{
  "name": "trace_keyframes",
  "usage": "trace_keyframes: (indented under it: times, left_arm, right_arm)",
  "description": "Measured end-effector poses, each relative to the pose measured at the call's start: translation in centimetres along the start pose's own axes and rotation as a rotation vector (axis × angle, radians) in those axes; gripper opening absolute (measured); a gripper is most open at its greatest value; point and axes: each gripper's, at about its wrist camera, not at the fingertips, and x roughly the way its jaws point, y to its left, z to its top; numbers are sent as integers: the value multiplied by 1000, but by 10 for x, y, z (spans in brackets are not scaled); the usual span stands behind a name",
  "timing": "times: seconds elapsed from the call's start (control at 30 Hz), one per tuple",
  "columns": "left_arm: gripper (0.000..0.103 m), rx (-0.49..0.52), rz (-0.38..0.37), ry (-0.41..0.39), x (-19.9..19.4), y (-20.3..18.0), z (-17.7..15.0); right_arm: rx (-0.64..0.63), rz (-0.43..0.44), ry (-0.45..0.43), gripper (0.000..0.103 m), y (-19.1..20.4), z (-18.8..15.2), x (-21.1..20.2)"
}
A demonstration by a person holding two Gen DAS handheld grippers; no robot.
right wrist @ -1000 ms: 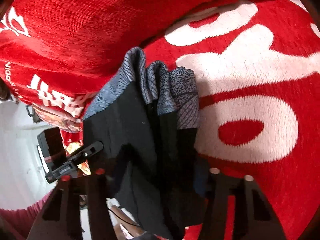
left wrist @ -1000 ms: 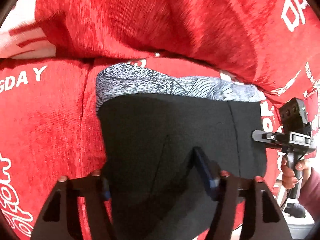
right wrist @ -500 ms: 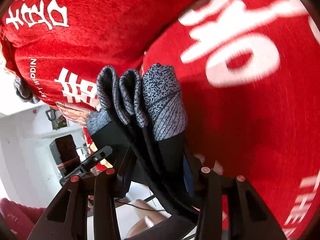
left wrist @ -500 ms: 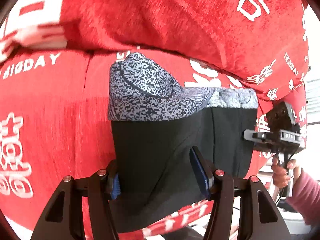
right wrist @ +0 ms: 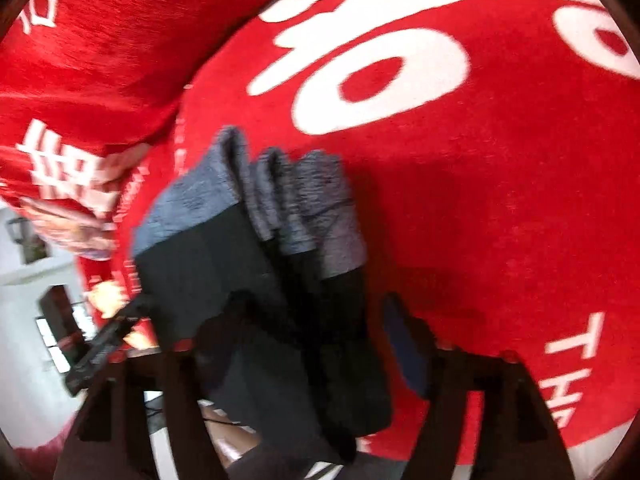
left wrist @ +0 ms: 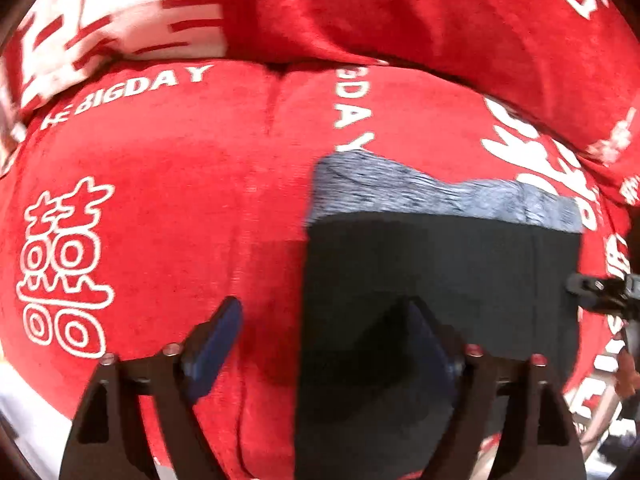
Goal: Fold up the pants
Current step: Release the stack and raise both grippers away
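Note:
The folded black pants with a grey patterned waistband lie on the red sofa seat. My left gripper is open, its left finger over bare red fabric and its right finger over the pants' left part. In the right wrist view the pants show as stacked folded layers, waistband away from me. My right gripper is open, with the pants' near edge lying between its fingers. The right gripper also shows at the right edge of the left wrist view.
A red cover with white lettering drapes the sofa seat and backrest. The seat's front edge runs below the grippers. A white room with dark furniture lies off the sofa's side. The left gripper shows at lower left of the right wrist view.
Both grippers have let go of the pants and opened. The left gripper has shifted left, so the pants now sit to its right. The pants now rest on the seat.

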Motion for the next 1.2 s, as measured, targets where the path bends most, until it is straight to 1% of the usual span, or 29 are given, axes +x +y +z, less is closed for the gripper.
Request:
trace_keyframes:
  times: [0.07,0.1,0.13,0.2,0.33,0.37,0.4,0.47,0.57,0.6,0.63,0.7,0.77,0.83,0.87,0.93,1.03,1.07,1.17,1.2]
  left_arm:
    - [85,-11,28,-1,-7,-1,-2]
    - [85,-15,72,-8,-15,-3,-6]
    - [85,-14,96,-10,-22,-5,-11]
    - [85,-30,118,-3,-40,-11,-23]
    - [85,-52,136,-8,-68,-37,-44]
    - [85,-59,138,-11,-74,-44,-48]
    - [86,-70,135,-7,-82,-51,-57]
    - [86,-84,126,6,-91,-59,-68]
    - [86,-92,111,9,-105,-70,-83]
    - [88,-91,107,0,-112,-73,-88]
    - [103,-91,106,-11,-119,-75,-94]
    - [103,-92,105,-29,-131,-75,-103]
    - [103,-92,89,-40,-142,-73,-114]
    - [103,-97,94,-58,-151,-68,-123]
    - [103,-97,96,-62,-154,-66,-126]
    - [103,-97,107,-79,-161,-59,-137]
    - [103,-101,126,-106,-173,-49,-158]
    - [103,-117,119,-117,-179,-44,-168]
    - [103,-166,63,-130,-191,-35,-194]
    - [103,-175,61,-134,-195,-32,-202]
  right_arm:
    - [-1,-54,-1,82,1,-4,-5]
    - [-7,-86,-4,82,2,-7,-10]
    - [-15,-115,-8,82,3,-11,-15]
    - [-40,-160,-1,82,11,-16,-20]
    - [-127,-220,8,85,35,-34,-39]
    - [-147,-239,6,90,42,-38,-42]
    - [-175,-280,-4,95,50,-42,-46]
    - [-226,-329,-12,103,59,-50,-53]
    - [-299,-375,-27,103,79,-59,-60]
    - [-312,-395,-39,103,83,-62,-62]
    - [-325,-422,-61,103,86,-66,-65]
    - [-357,-463,-112,103,95,-73,-70]
    - [-385,-480,-146,103,104,-82,-72]
    - [-403,-490,-174,103,112,-92,-74]
    - [-402,-480,-176,103,116,-96,-73]
    - [-379,-468,-150,103,120,-103,-67]
    - [-324,-484,-142,103,120,-122,-63]
    - [-311,-489,-142,103,120,-131,-62]
    - [-311,-540,-157,103,124,-161,-63]
    - [-320,-547,-156,103,126,-171,-63]
